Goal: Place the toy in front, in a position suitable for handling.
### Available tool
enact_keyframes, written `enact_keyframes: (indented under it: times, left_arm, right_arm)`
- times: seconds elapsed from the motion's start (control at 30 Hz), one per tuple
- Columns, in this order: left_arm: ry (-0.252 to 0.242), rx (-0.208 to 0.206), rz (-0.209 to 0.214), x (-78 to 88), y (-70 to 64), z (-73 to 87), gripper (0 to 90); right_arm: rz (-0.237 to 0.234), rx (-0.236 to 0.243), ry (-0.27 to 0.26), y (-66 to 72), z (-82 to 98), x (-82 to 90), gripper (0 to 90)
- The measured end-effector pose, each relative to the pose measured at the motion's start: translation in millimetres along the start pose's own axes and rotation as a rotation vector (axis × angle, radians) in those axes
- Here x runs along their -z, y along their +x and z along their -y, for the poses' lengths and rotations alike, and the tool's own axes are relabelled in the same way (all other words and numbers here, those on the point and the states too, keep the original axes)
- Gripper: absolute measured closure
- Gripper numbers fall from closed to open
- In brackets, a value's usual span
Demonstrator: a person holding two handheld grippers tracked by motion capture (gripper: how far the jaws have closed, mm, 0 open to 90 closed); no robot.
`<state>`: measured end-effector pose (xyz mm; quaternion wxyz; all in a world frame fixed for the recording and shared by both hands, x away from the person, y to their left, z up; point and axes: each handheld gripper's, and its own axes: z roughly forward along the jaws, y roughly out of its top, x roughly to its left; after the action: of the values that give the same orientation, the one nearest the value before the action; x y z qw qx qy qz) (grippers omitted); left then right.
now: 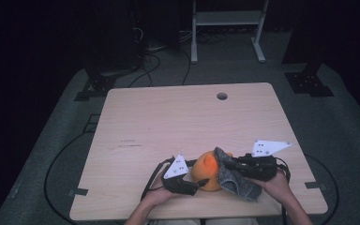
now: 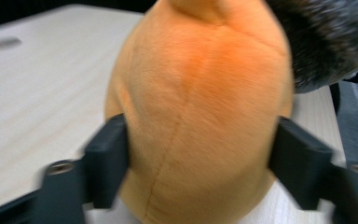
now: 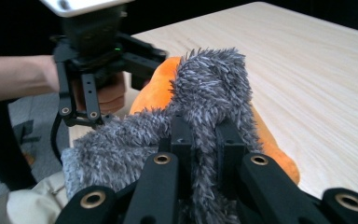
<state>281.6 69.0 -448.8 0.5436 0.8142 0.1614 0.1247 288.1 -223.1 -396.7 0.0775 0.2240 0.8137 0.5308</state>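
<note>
The plush (image 1: pixel 206 169), an orange stuffed toy, sits on the bench (image 1: pixel 168 122) close to the near edge, a little right of its middle, between your two hands. Your left tool (image 1: pixel 198 183) has it pinched: in the left gripper view the two black jaws press into the plush (image 2: pixel 196 112) from either side, low on its body, with a seam running down between them. The toy stands roughly upright there, its base at the bench top.

Your right tool (image 1: pixel 228 165) has its jaws pressed together on a cloth (image 1: pixel 236 180), a shaggy grey piece. In the right gripper view the jaws nip a fold of the cloth (image 3: pixel 205 107), which rises as a tuft above them and drapes over the top and the right-hand side of the plush (image 3: pixel 272 149). The rest of the cloth hangs toward the near edge, touching the bench.

The left tool (image 3: pixel 137 70) shows in the right gripper view too, held by your hand (image 3: pixel 105 95) just beyond the toy. The two tools sit near each other, apart, with the plush between them.
</note>
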Motion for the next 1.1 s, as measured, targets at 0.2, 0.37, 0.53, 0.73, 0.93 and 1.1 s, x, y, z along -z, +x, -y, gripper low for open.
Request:
enact_keyframes:
  times: [0.2, 0.37, 0.53, 0.73, 0.93, 1.1]
  left_arm:
    - [-0.053, -0.001, -0.007, 22.1, -1.5, -18.4, 38.7]
    - [0.049, 0.001, -0.009, 22.6, 1.6, -18.5, 38.3]
    - [0.084, -0.013, -0.010, 19.7, -0.2, -20.0, 37.7]
    - [0.084, -0.053, -0.004, 5.4, -11.8, -19.1, 34.7]
    - [0.071, -0.042, -0.010, 3.3, -10.6, -13.7, 35.0]
    - [0.044, -0.014, -0.019, 1.6, -6.5, -12.8, 32.9]
  right_arm:
    - [-0.020, -0.078, -0.082, -9.4, 3.0, 4.3, 80.6]
    - [0.020, -0.119, -0.015, -15.7, 10.1, -6.0, 80.6]
    - [-0.008, -0.096, -0.075, -8.3, -1.1, 2.4, 80.6]
    - [0.002, 0.017, -0.071, 19.2, -26.0, -4.4, 80.5]
    - [0.047, -0.035, -0.003, 2.2, -5.7, -8.6, 80.6]
    - [0.079, -0.052, -0.001, -6.4, 6.1, 8.1, 80.5]
